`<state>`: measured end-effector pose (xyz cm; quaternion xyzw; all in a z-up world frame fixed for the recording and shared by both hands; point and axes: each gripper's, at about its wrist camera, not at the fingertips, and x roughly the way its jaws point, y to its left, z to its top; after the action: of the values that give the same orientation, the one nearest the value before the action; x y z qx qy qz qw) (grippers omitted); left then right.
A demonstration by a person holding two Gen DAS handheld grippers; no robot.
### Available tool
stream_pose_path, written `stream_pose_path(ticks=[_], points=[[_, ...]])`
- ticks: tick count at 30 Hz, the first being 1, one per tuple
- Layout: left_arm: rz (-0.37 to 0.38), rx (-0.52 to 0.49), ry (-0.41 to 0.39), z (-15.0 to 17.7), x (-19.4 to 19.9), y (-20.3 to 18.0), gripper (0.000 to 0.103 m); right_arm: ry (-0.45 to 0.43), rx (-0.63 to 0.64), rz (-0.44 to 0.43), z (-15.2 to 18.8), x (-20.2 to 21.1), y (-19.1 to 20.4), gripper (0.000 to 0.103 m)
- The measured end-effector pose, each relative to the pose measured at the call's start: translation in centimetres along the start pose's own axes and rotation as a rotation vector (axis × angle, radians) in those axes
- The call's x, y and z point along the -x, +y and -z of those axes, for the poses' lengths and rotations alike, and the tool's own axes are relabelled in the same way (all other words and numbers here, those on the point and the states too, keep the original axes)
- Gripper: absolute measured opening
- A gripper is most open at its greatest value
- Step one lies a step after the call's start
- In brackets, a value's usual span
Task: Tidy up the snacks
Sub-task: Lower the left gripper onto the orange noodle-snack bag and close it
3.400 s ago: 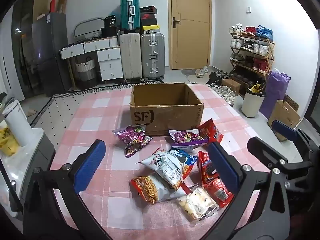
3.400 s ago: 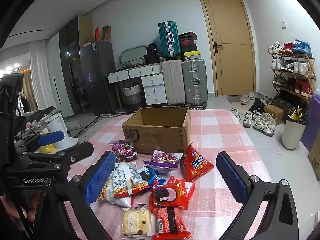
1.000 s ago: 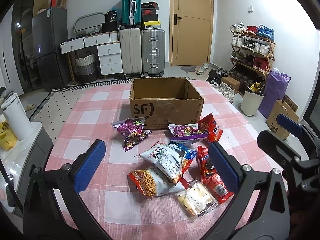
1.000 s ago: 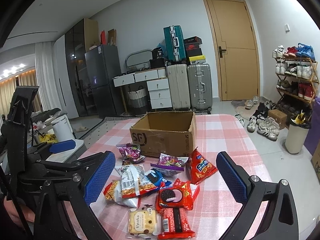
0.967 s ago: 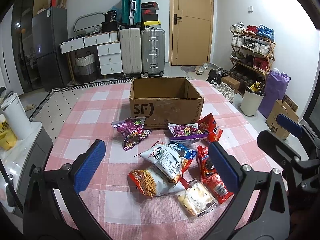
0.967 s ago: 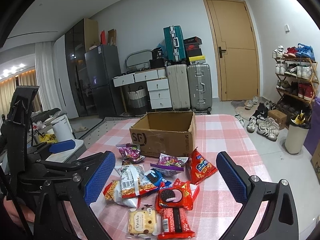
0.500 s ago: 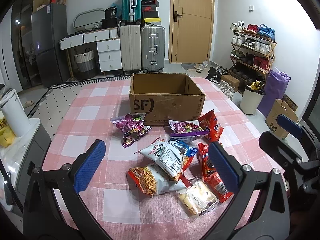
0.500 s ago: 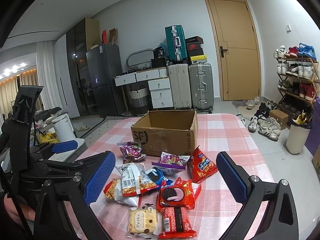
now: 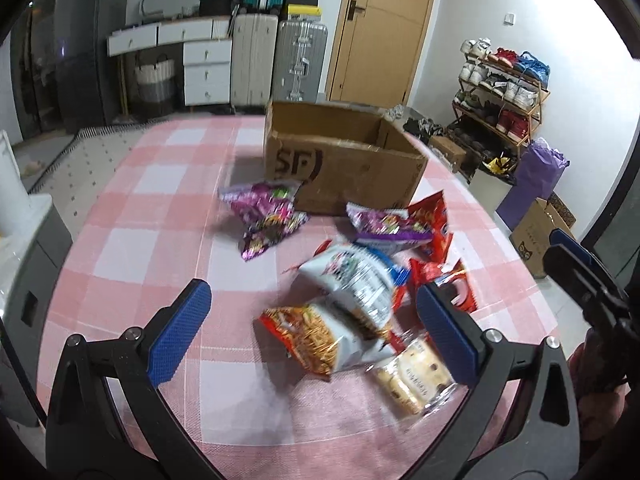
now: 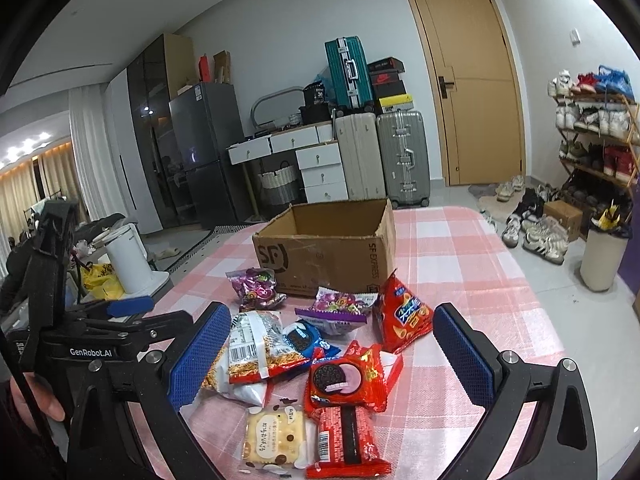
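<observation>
Snacks lie in a loose heap on the pink checked tablecloth (image 10: pixel 460 248), in front of the open cardboard box (image 10: pixel 332 248), which stands near the table's far end with nothing visible inside it. My left gripper (image 9: pixel 316 326) is spread wide above the near edge of the heap, holding nothing; its blue pads (image 9: pixel 180 332) frame the noodle snack bag (image 9: pixel 316 336) and the white chip bag (image 9: pixel 356 280) lying partly over it. My right gripper (image 10: pixel 332 356) is likewise spread wide and empty, raised over the near side of the pile.

From the right wrist view: red Oreo pack (image 10: pixel 348 376) between the fingers, with a red wafer bar (image 10: pixel 346 440) and a pale biscuit pack (image 10: pixel 274 436) side by side just nearer to me. Red triangular chip bag (image 10: pixel 404 316) leans against the box's right corner. Purple candy bag (image 10: pixel 340 304) sits in front of the box; a second purple bag (image 10: pixel 256 286) lies to its left, apart from the heap. Blue Oreo pack (image 10: pixel 304 340) is tucked under the chip bag's edge.

Left wrist view is motion-blurred; labels unreadable there.
</observation>
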<state>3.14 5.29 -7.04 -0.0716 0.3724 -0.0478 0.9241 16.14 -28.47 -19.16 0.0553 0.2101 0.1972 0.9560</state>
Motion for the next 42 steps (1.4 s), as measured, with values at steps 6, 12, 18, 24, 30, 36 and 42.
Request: stream_pose_path(ticks=[6, 12, 18, 24, 30, 36, 42], points=[[0.078, 0.057, 0.09, 0.9, -3.5, 1.8, 0.102, 0.038, -0.017, -0.024, 1.1, -1.9, -0.9, 0.103], [0.124, 0.069, 0.143, 1.5, -6.0, 2.0, 0.102, 0.058, -0.041, -0.037, 1.9, -3.5, -2.0, 0.103], [0.252, 0.111, 0.195, 2.2, -8.3, 3.2, 0.098, 0.082, -0.053, -0.045, 2.4, -5.0, -2.7, 0.103], [0.393, 0.227, 0.233, 2.6, -11.0, 4.9, 0.089, 0.096, -0.066, -0.05, 2.7, -5.8, -2.9, 0.103], [0.429, 0.199, 0.253, 2.2, -13.1, 4.1, 0.061, 0.112, -0.064, -0.055, 2.8, -6.5, -2.9, 0.103], [0.453, 0.183, 0.266, 1.9, -15.1, 3.1, 0.039, 0.122, -0.053, -0.058, 2.7, -6.9, -2.3, 0.103], [0.449, 0.156, 0.255, 1.0, -14.8, 2.0, 0.038, 0.118, -0.042, -0.059, 2.5, -6.7, -1.9, 0.103]])
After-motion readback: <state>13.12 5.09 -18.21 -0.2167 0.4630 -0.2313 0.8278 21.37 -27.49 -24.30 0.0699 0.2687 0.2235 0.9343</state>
